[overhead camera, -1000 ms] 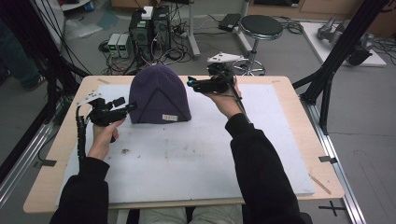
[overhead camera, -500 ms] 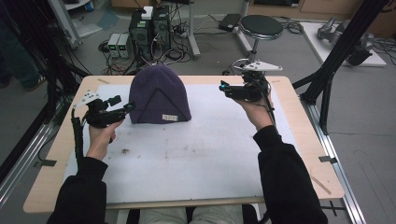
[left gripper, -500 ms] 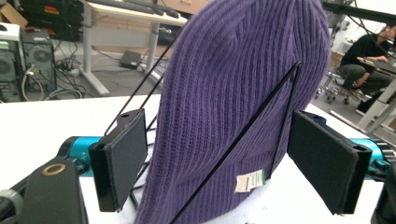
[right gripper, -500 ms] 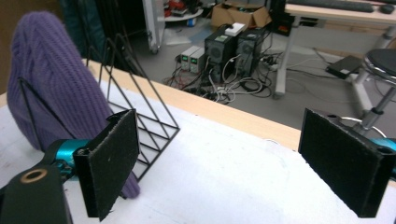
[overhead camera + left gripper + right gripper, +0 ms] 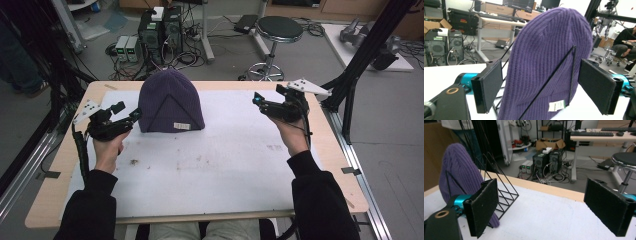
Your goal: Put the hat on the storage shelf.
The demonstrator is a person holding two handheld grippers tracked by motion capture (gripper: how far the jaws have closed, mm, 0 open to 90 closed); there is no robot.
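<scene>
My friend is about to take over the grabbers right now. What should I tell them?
Left gripper: jaws open, at the near left edge of the purple beanie, not gripping it.
Right gripper: jaws open, empty, held off to the right, apart from the hat.
The beanie is draped over a black wire stand at the back of the white mat, label facing the person.
Done: nothing is gripped yet.
Left: probably close the left jaws on the beanie and work it off the stand.

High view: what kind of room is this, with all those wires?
Probably a lab or workshop. Computer towers with tangled cables sit on the floor behind the table, beside a round stool.
</scene>
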